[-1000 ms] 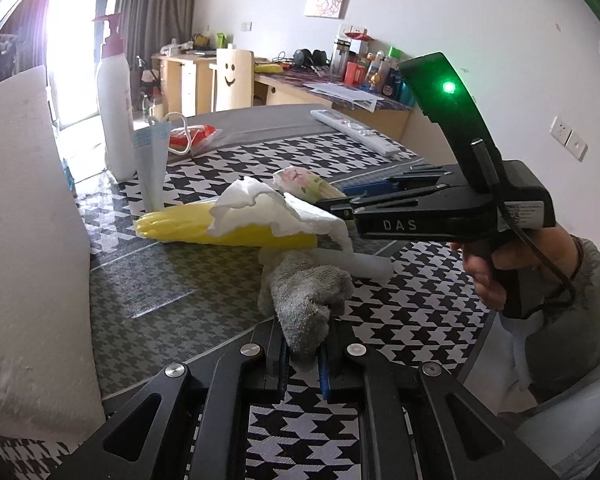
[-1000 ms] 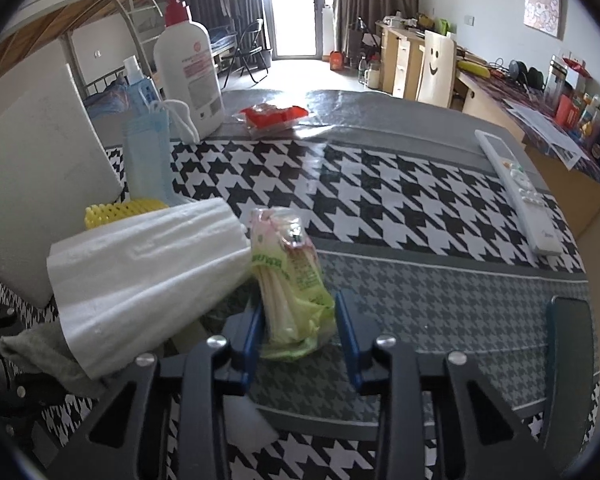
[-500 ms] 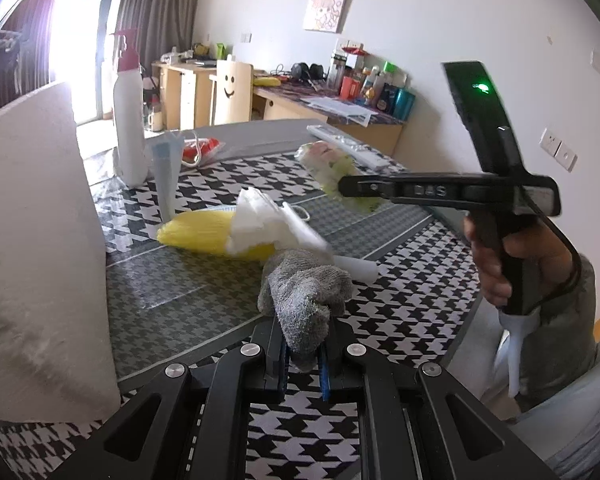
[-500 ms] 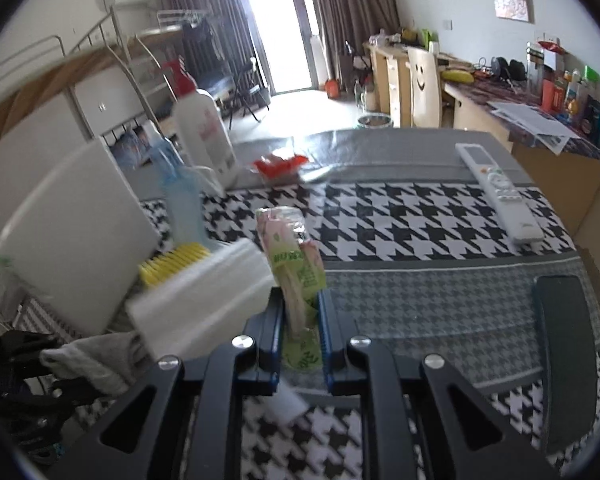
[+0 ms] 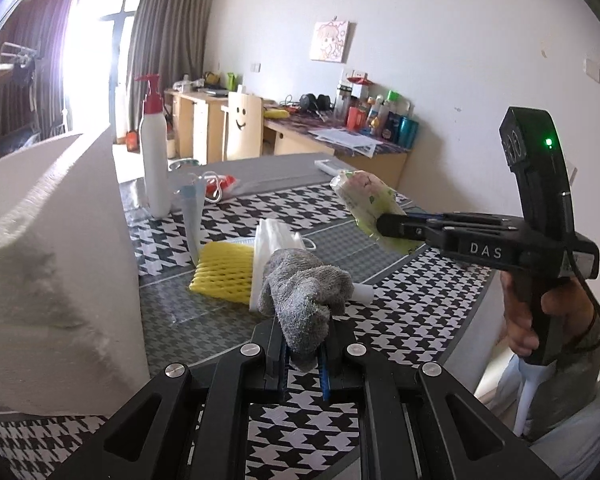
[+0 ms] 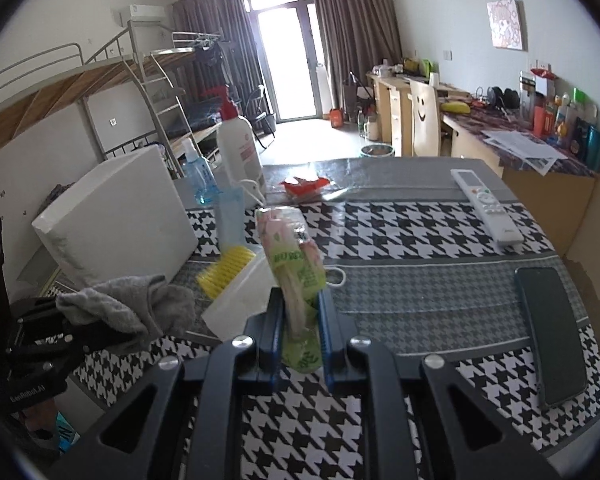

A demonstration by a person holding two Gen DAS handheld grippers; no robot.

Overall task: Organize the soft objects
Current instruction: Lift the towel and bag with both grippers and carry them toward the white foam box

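Grey terry cloth (image 5: pixel 306 294) bunches between the jaws of the left gripper (image 5: pixel 303 354), which is clamped narrow on it and carries it clear of the houndstooth table (image 5: pixel 404 312). The right gripper (image 6: pixel 300 334) pinches a green-and-pink tissue packet (image 6: pixel 294 268) that stands upright in its grip, also off the table (from the left camera the packet pokes out past the black fingertips, at the right of the scene). On the table, just beyond the cloth, lie a yellow foam net (image 5: pixel 224 272) and a white folded pad (image 5: pixel 274 236), touching each other. A white foam block (image 6: pixel 116 216) stands at the left, with a red-capped pump bottle (image 6: pixel 240 148) farther back. A dark phone (image 6: pixel 552 320) lies near the right edge.
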